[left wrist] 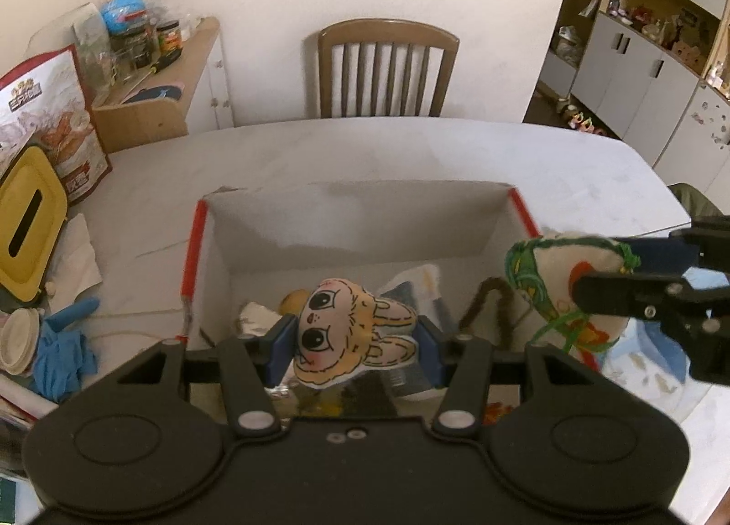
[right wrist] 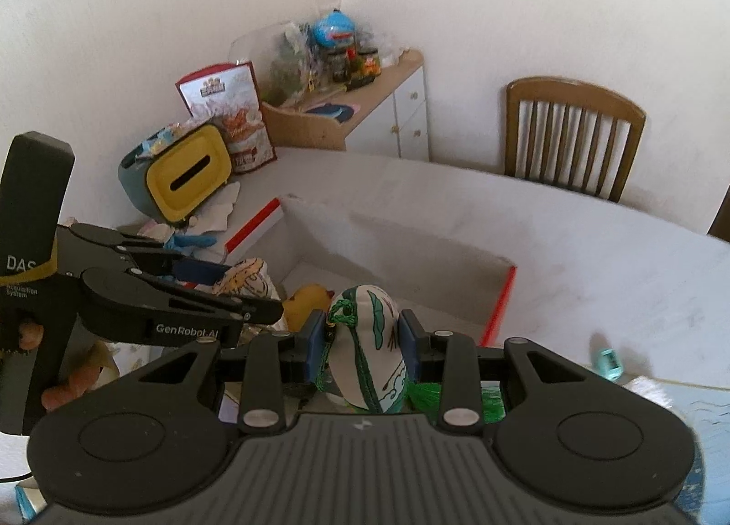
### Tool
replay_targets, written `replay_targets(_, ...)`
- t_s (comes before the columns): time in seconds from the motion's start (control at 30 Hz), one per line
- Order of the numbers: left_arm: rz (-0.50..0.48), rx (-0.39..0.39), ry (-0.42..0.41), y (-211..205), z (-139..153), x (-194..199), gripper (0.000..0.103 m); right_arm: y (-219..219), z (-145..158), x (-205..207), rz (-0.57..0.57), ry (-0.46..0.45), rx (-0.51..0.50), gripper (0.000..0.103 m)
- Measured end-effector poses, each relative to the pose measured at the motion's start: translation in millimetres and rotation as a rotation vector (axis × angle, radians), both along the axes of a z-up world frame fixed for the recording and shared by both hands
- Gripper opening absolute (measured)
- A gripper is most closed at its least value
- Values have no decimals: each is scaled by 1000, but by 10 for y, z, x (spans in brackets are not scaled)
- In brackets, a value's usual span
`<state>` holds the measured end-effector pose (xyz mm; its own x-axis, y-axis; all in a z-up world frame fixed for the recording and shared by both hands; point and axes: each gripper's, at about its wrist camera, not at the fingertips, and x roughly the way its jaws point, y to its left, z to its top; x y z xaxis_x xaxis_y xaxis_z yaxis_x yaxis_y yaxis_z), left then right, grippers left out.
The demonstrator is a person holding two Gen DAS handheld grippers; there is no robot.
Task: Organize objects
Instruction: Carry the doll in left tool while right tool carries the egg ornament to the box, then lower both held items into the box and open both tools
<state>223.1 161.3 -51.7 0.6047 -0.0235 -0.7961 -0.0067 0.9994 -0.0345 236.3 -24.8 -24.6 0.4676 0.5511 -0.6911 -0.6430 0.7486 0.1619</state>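
The left gripper [left wrist: 355, 340] is clenched on a bunny toy [left wrist: 346, 338] above the near end of the open box [left wrist: 365, 215]; the right gripper [right wrist: 362, 342] grips a white pouch [right wrist: 372, 351] edged in green cord, just right of the bunny, over the same box; a yellow duck [right wrist: 306, 302] lies inside; the box sits on a white table [left wrist: 410, 146]; at left, blue gloves [left wrist: 64, 342] and a yellow-lidded bin [left wrist: 29, 219]; beyond, a wooden chair [left wrist: 388, 69], a cluttered cabinet [right wrist: 388, 82], white walls.
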Motion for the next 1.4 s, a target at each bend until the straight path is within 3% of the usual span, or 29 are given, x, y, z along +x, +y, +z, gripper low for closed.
replay_targets(0.7,-60,-17,49,114,-425,215,53,402,-863,45,36,183,-77,34)
replay_targets(1.4,-114,-4,134,-67,-745,580,54,374,-1019,72,14,225,-77,37)
